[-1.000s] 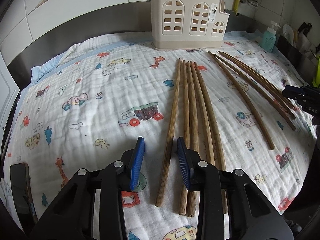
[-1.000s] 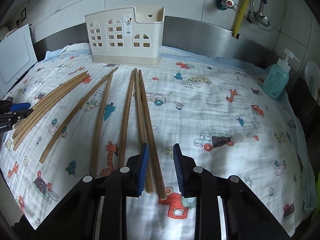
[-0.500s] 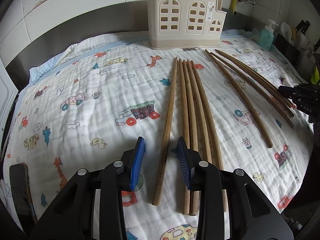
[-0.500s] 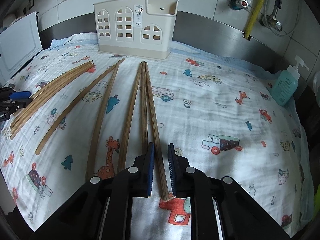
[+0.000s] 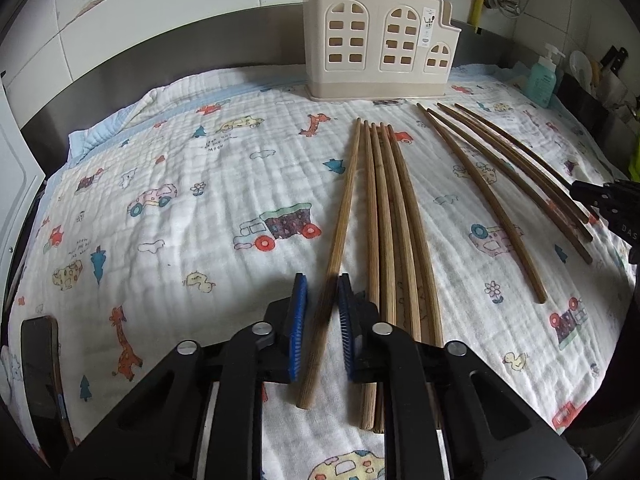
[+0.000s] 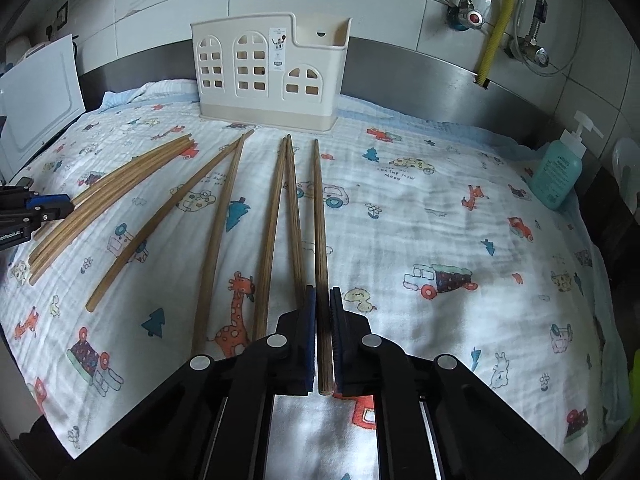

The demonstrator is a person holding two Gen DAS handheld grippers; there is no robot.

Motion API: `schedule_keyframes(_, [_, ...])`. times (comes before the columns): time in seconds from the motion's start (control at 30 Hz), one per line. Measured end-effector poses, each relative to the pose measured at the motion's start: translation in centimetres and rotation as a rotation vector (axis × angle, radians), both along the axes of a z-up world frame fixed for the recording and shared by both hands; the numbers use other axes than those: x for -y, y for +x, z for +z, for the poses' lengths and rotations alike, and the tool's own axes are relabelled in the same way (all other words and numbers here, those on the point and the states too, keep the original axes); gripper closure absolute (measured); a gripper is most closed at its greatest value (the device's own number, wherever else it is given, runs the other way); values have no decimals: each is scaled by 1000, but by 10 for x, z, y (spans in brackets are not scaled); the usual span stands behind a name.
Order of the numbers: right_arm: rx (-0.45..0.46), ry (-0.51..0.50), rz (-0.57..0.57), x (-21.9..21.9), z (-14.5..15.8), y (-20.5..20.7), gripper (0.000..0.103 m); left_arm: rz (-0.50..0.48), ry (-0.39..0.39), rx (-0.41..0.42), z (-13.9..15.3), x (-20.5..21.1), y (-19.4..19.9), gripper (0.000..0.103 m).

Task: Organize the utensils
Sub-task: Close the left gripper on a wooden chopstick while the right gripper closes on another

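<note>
Now both tongs, left [image 5: 322, 322] and right [image 6: 323, 336], each pinch one chopstick [image 6: 318, 216].

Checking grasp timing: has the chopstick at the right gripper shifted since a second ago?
Yes. The chopstick, now clamped, has swung rightward, away from its two neighbours toward the truck print.

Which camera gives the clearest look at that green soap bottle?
The right wrist view: the soap bottle stands whole, pump and label visible, by the cloth's edge. In the left wrist view it is small and far off.
</note>
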State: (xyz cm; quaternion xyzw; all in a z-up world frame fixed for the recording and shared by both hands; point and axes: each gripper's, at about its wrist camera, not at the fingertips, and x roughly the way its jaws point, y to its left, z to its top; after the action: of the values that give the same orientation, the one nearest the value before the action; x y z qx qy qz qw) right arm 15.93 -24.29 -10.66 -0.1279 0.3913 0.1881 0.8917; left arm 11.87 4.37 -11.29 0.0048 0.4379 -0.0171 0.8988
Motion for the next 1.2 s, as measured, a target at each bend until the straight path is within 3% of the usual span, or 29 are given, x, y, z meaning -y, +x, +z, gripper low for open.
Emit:
schedule_keyframes(0.2, [71,53,-21,5,32,-15,96,-3,-25,11,6,-1,-6,95])
schedule_keyframes(0.63, [185,156,-20,0,94,-23,97,-25,-49,132,53,0,-22,96])
schedule_keyframes(0.93, [191,157,-9,-6,98,-25,97,-63,-62,45,27,0,-21,92])
schedule_keyframes(1.2, [208,167,-9,-7,102,-19,97,-33,-55,-17,5,-3,-12,92])
